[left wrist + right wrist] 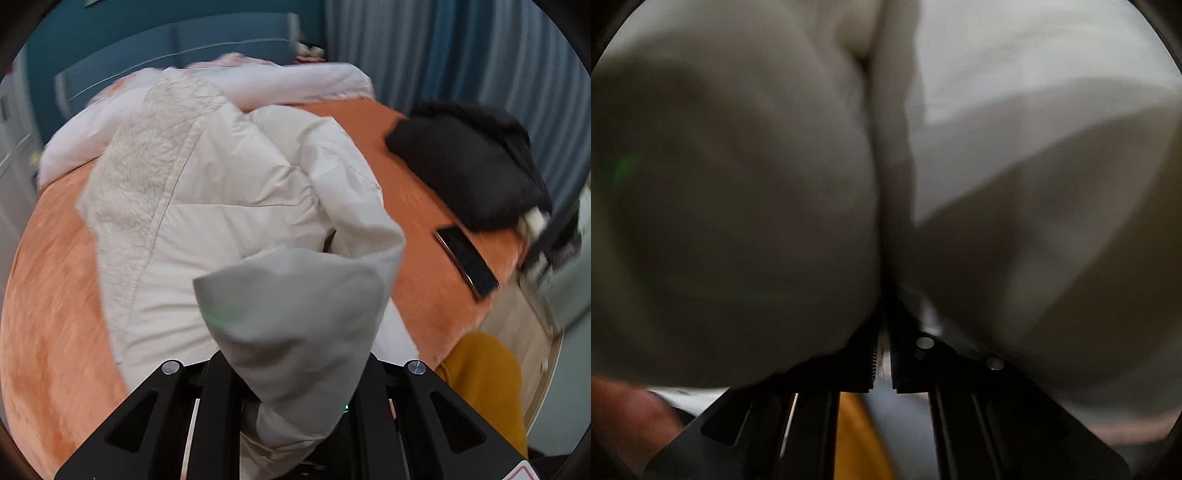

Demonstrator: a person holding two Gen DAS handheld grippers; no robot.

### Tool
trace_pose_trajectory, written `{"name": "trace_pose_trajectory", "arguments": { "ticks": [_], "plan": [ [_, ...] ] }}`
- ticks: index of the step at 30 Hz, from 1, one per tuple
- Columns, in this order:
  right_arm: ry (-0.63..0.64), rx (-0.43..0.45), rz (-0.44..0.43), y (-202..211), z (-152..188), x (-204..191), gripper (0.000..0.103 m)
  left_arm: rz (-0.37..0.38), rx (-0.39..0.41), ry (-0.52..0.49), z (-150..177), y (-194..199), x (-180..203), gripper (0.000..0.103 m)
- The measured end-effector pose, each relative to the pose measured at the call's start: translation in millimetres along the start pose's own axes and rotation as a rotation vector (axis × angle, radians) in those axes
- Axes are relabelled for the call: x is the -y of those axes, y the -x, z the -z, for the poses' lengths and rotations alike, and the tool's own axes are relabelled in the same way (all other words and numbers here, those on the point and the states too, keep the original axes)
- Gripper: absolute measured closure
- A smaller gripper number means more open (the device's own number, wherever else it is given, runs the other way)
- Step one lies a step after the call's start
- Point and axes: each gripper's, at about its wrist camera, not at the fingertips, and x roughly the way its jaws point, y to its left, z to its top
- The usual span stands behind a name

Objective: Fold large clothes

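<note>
Both grippers pinch the white coat (236,192) – the left gripper (291,410) on a bunched corner, the right gripper (882,354) on a thin fold. It sprawls over the orange bed (55,295) (phone (467,264) nearby). The slippery padding could slide free, spoiling the fold.

No readable text, brand, number or label showed in either view. Left wrist view: a sticker (522,474) with a red outline sat at the bottom right edge, on the gripper body, cut off by the frame, nothing legible on it. The phone (466,260) on the orange bedspread (55,314) had a dark blank screen. Right wrist view was filled by blurred pale fabric (738,184), no print or tag visible.
</note>
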Motion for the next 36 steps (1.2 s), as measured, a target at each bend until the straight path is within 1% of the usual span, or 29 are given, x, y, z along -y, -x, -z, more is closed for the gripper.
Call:
{"name": "trace_pose_trajectory", "arguments": {
  "ticks": [1, 3, 4, 5, 6, 7, 8, 9, 10, 13, 15, 16, 17, 18, 19, 20, 21, 22, 23, 25, 27, 29, 31, 33, 34, 35, 36],
  "plan": [
    [-0.024, 0.025, -0.002, 18, 3, 5, 0.096, 0.009, -0.015, -0.012, 0, -7, 6, 0.094],
    [-0.03, 0.148, 0.027, 78, 10, 13, 0.095, 0.014, -0.045, -0.048, 2, -25, 18, 0.094],
    [-0.032, 0.197, 0.044, 100, 11, 16, 0.095, 0.013, -0.057, -0.062, 4, -33, 23, 0.093],
    [-0.018, 0.269, 0.096, 131, 12, 18, 0.095, 0.009, -0.069, -0.075, 7, -43, 28, 0.093],
    [0.018, 0.337, 0.195, 159, 12, 14, 0.095, 0.006, -0.061, -0.092, 9, -51, 32, 0.093],
    [0.05, 0.376, 0.272, 175, 12, 9, 0.095, 0.001, -0.063, -0.101, 12, -57, 35, 0.093],
    [0.112, 0.424, 0.375, 195, 10, -3, 0.095, -0.013, -0.063, -0.117, 15, -65, 40, 0.093],
    [0.165, 0.454, 0.429, 207, 6, -16, 0.095, -0.024, -0.062, -0.128, 17, -70, 45, 0.093],
    [0.203, 0.468, 0.447, 213, 2, -26, 0.095, -0.041, -0.062, -0.149, 21, -76, 50, 0.093],
    [0.393, 0.496, 0.519, 217, -28, -73, 0.094, -0.072, -0.064, -0.19, 25, -87, 60, 0.093],
    [0.506, 0.488, 0.56, 205, -55, -99, 0.094, -0.077, -0.072, -0.186, 26, -90, 59, 0.093],
    [0.538, 0.48, 0.567, 202, -63, -106, 0.094, -0.077, -0.076, -0.179, 26, -91, 58, 0.093],
    [0.583, 0.466, 0.573, 191, -87, -115, 0.094, -0.076, -0.08, -0.17, 25, -92, 55, 0.093],
    [0.596, 0.452, 0.574, 187, -99, -124, 0.094, -0.075, -0.082, -0.164, 25, -91, 54, 0.093],
    [0.594, 0.439, 0.578, 180, -118, -130, 0.094, -0.076, -0.084, -0.16, 24, -91, 52, 0.092],
    [0.576, 0.424, 0.579, 174, -132, -131, 0.094, -0.08, -0.086, -0.158, 23, -90, 51, 0.092],
    [0.56, 0.404, 0.573, 160, -141, -133, 0.094, -0.084, -0.086, -0.158, 22, -89, 50, 0.092],
    [0.54, 0.387, 0.575, 157, -153, -123, 0.095, -0.088, -0.086, -0.157, 22, -89, 49, 0.092],
    [0.507, 0.371, 0.598, 147, -169, -108, 0.097, -0.09, -0.085, -0.154, 23, -88, 52, 0.092],
    [0.448, 0.322, 0.626, 132, -173, -85, 0.099, -0.087, -0.087, -0.145, 23, -88, 55, 0.091],
    [0.404, 0.288, 0.639, 129, -184, -60, 0.099, -0.084, -0.091, -0.145, 22, -84, 52, 0.085],
    [0.343, 0.272, 0.646, 124, -179, -32, 0.1, -0.087, -0.097, -0.153, 25, -79, 53, 0.081],
    [0.289, 0.281, 0.626, 125, -173, -11, 0.101, -0.081, -0.107, -0.148, 26, -70, 54, 0.079],
    [0.241, 0.292, 0.591, 124, -168, 6, 0.101, -0.027, -0.104, -0.126, 27, -54, 49, 0.078],
    [0.222, 0.295, 0.559, 125, -165, 14, 0.101, -0.01, -0.103, -0.124, 28, -48, 47, 0.077],
    [0.208, 0.301, 0.53, 130, -165, 18, 0.101, 0.016, -0.097, -0.123, 30, -39, 42, 0.074],
    [0.205, 0.305, 0.519, 131, -164, 22, 0.101, 0.036, -0.088, -0.121, 32, -30, 37, 0.068]
  ]
}}
